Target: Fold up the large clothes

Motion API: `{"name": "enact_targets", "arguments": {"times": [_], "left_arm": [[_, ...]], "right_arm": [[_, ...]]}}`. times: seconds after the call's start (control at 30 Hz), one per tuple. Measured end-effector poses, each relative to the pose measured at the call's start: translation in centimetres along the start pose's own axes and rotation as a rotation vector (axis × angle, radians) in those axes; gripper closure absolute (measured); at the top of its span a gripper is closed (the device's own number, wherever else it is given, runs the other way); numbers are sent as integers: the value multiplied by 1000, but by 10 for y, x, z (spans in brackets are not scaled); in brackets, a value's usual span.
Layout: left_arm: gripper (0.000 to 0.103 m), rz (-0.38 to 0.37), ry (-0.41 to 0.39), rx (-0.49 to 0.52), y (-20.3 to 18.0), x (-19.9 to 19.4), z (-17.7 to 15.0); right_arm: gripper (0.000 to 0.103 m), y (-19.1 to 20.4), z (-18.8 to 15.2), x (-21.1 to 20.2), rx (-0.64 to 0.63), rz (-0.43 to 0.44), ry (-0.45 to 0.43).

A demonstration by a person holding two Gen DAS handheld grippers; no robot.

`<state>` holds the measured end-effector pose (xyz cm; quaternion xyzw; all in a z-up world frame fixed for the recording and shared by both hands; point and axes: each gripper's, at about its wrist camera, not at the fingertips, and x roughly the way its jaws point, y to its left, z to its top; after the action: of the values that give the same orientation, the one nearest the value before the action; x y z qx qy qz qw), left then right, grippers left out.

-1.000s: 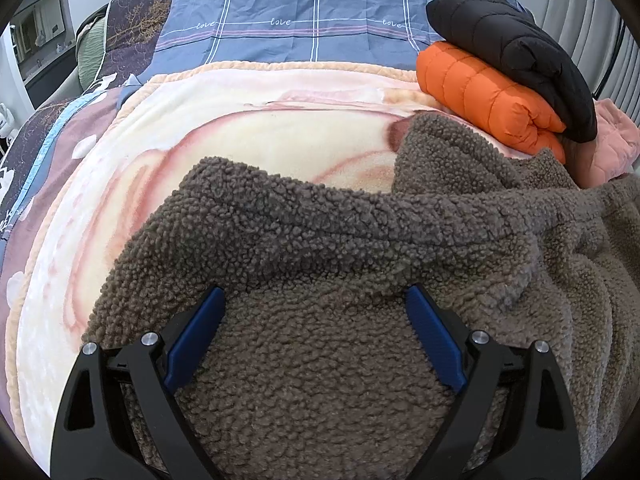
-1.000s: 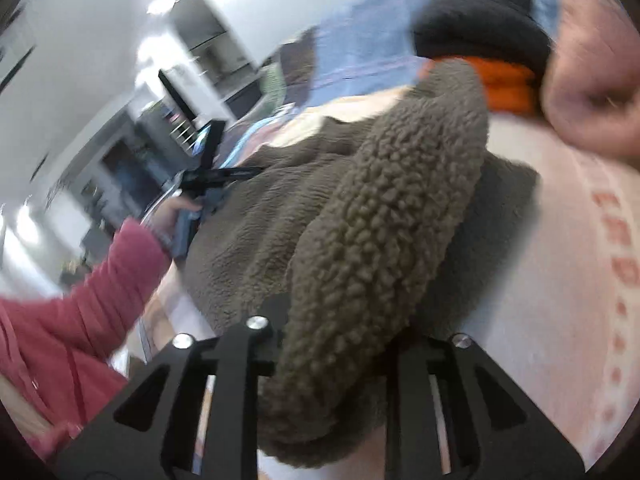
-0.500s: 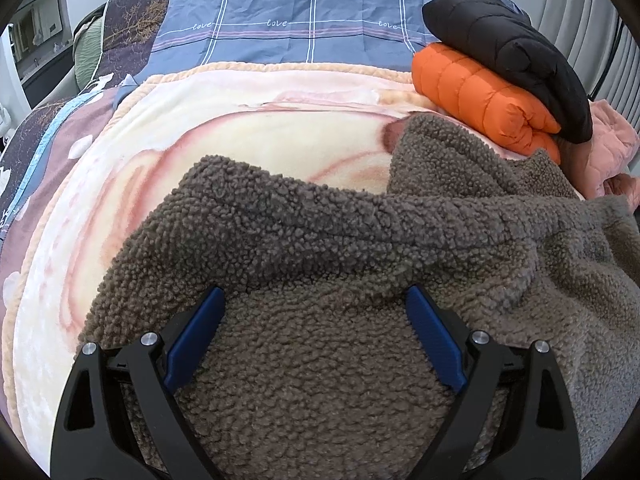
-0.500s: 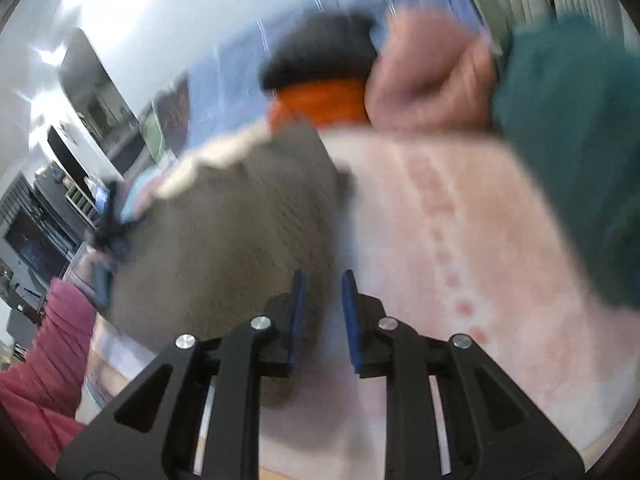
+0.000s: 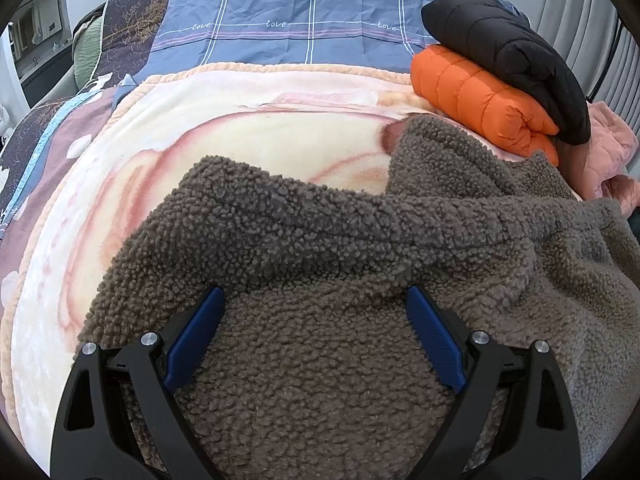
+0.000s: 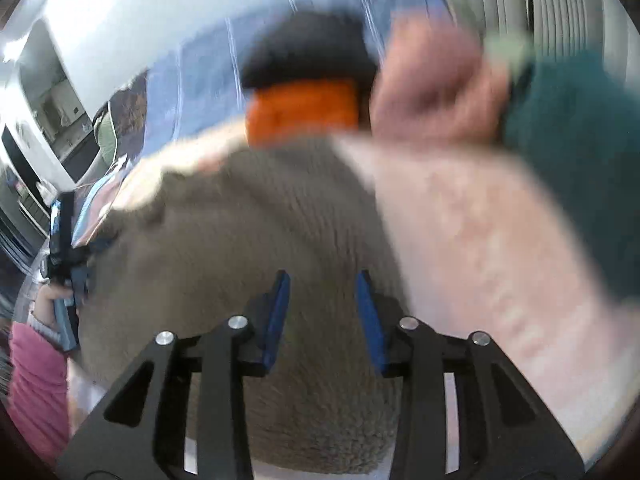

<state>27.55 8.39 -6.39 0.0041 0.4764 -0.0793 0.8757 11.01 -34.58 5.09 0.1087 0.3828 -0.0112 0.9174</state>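
My left hand-held gripper (image 5: pixel 314 336) hovers spread wide over the brown fleece garment (image 5: pixel 360 264) lying on the bed's cream blanket (image 5: pixel 248 128); my right hand-held gripper (image 6: pixel 322 312), jaws just opening, holds nothing above it.

We see a bed (image 5: pixel 48 184). A blue checked sheet (image 5: pixel 304 4) covers its far end. A big soft blanket (image 5: pixel 224 120) in cream and pink lies on the bed. A fuzzy brown coat (image 5: pixel 360 248) lies spread on the blanket. A rolled orange puffy jacket (image 5: pixel 476 96) sits on the blanket near the far edge, touching the coat. A pink jacket (image 5: pixel 604 152) lies just beside it. In the blurry right view, something dark green (image 6: pixel 576 152) lies on the blanket too.
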Motion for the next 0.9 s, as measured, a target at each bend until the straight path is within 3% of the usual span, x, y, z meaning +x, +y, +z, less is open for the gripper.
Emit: {"name": "enact_targets", "arguments": {"times": [0.07,0.17,0.27,0.33,0.37,0.43,0.53,0.63,0.7,0.77,0.83,0.9], "left_arm": [[10,3,0,3,0,0,-1],[10,-3,-4,-1,0,-1,-1],[10,-10,-8,-3,1,-2,-1],[10,-20,-11,-6,2,-3,-2],[10,-31,-14,-11,2,-3,-3],[10,-34,-16,-10,3,-4,-3],[10,-47,-22,-16,5,-6,-3],[10,-49,-40,-15,4,-13,-4],[10,-90,-79,-12,7,-29,-6],[10,-147,-136,-11,13,-51,-12],[10,-132,-200,6,19,-77,-21],[10,-60,-257,45,23,-96,-32]], "right_arm": [[48,28,18,-15,-102,2,-74],[48,64,34,4,-187,-8,-105],[42,75,36,73,-196,-89,29],[35,57,21,140,-180,-188,189],[33,42,17,157,-121,-142,204],[33,35,28,151,-57,-109,216],[33,51,24,147,-135,-183,196],[33,57,27,134,-125,-229,171],[32,64,26,111,-81,-246,128],[32,74,20,88,-84,-198,85],[29,93,16,69,-133,-166,55],[28,119,10,53,-202,-139,22]]}}
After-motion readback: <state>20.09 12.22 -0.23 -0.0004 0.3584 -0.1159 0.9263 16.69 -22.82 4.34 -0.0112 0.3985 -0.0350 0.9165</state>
